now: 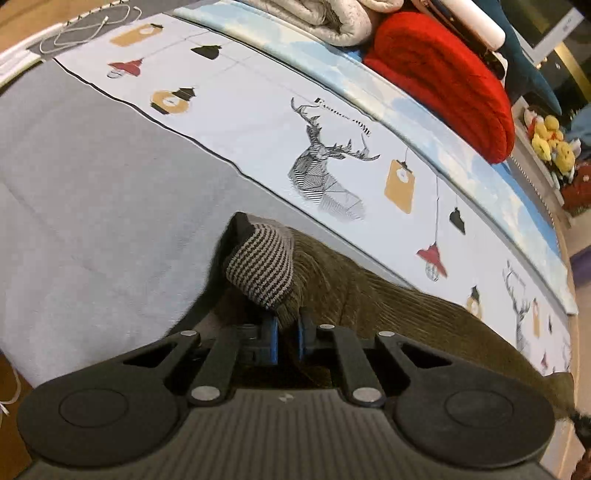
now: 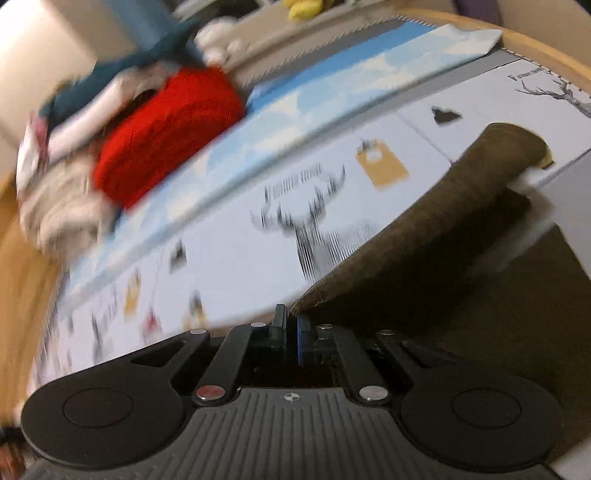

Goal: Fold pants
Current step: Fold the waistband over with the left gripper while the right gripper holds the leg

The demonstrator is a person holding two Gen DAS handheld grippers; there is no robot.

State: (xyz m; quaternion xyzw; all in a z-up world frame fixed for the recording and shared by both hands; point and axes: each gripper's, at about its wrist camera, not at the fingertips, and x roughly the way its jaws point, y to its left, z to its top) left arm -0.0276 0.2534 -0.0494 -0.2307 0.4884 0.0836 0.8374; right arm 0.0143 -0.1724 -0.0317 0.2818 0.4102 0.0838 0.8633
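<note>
The pants point(image 1: 388, 306) are olive-brown corduroy with a black-and-grey striped lining point(image 1: 260, 267) turned out at one end. In the left wrist view they stretch from the middle to the lower right over the bed. My left gripper point(image 1: 287, 334) is shut on the corduroy edge just below the striped part. In the right wrist view, which is blurred, the pants point(image 2: 424, 229) run from the fingers up to the right. My right gripper point(image 2: 291, 332) is shut on their near edge.
The bed has a grey quilt point(image 1: 92, 206) and a white sheet point(image 1: 258, 122) printed with deer and lamps. A red blanket point(image 1: 447, 77), grey bedding point(image 1: 332, 18) and plush toys point(image 1: 550, 142) are piled along the far side. A cable point(image 1: 85, 29) lies at the top left.
</note>
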